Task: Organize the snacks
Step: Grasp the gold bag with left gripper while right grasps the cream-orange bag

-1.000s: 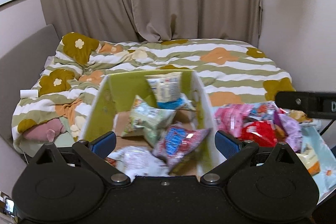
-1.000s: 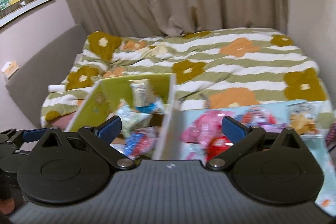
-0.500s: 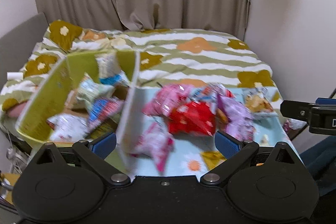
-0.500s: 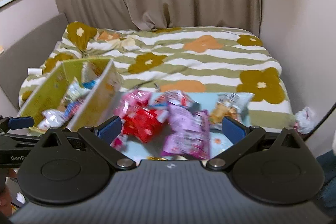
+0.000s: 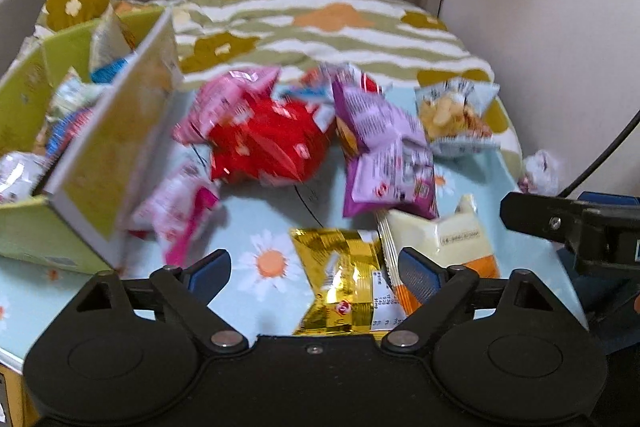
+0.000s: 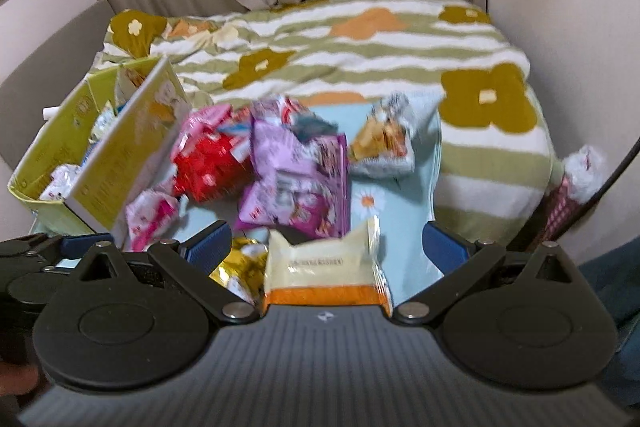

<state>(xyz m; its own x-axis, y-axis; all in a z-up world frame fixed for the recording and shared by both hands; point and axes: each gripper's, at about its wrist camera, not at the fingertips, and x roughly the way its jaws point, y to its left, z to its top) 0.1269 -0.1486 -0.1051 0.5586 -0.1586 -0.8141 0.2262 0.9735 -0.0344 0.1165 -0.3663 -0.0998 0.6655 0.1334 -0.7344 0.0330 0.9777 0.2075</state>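
Several snack bags lie on a light-blue daisy cloth (image 5: 256,219): a red bag (image 5: 264,143), a purple bag (image 5: 384,151), pink bags (image 5: 180,211), a gold bag (image 5: 340,283) and a cream-and-orange bag (image 5: 440,243). A yellow-green cardboard box (image 5: 108,155) at the left holds several packets. My left gripper (image 5: 314,269) is open and empty, just above the gold bag. My right gripper (image 6: 326,247) is open and empty over the cream-and-orange bag (image 6: 324,267). The purple bag (image 6: 296,179) and the box (image 6: 120,151) also show in the right wrist view.
A bag of orange snacks (image 5: 452,115) lies at the cloth's far right. Behind is a bed with a striped flower quilt (image 6: 360,43), curtains and walls. A crumpled white wrapper (image 6: 584,171) lies by the right wall. The right gripper's body (image 5: 576,227) shows at the right of the left wrist view.
Both grippers have swung right from over the box and lowered toward the loose bags on the cloth. Gold and cream-and-orange bags have come into view between the fingers.
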